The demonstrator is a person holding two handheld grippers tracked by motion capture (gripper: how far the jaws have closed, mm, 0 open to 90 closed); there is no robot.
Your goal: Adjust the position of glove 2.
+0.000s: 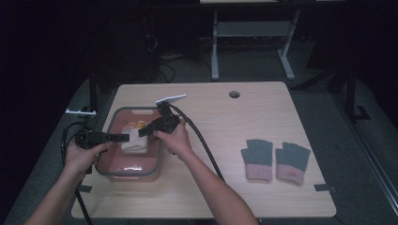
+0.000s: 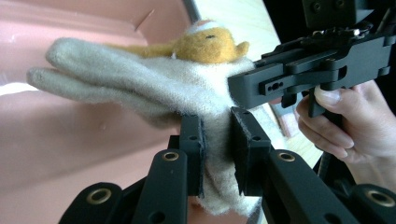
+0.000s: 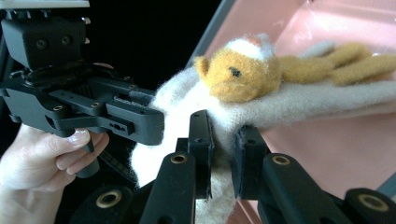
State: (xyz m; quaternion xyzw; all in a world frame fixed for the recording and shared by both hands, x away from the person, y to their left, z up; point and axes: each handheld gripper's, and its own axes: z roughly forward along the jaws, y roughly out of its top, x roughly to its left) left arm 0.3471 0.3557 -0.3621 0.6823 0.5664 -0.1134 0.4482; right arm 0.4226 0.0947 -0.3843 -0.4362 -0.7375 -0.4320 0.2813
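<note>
A cream woolly glove [image 1: 133,143] with an orange animal head [image 2: 210,44] on it is held up inside a pink bin [image 1: 129,176]. My left gripper [image 1: 126,137] comes in from the left and is shut on the glove's cuff [image 2: 218,154]. My right gripper [image 1: 141,133] comes in from the right and is shut on the same cuff [image 3: 224,154]. The two grippers' tips sit close together. In the left gripper view the right gripper [image 2: 236,88] touches the glove's edge. In the right gripper view the left gripper [image 3: 156,126] does the same. The glove's fingers [image 2: 51,70] point away, over the bin's pink wall [image 2: 70,140].
Two grey gloves with pink cuffs [image 1: 257,159] [image 1: 292,161] lie flat side by side on the right of the wooden table [image 1: 225,122]. A cable hole [image 1: 234,94] sits near the far edge. The right gripper's cable [image 1: 204,140] trails across the table.
</note>
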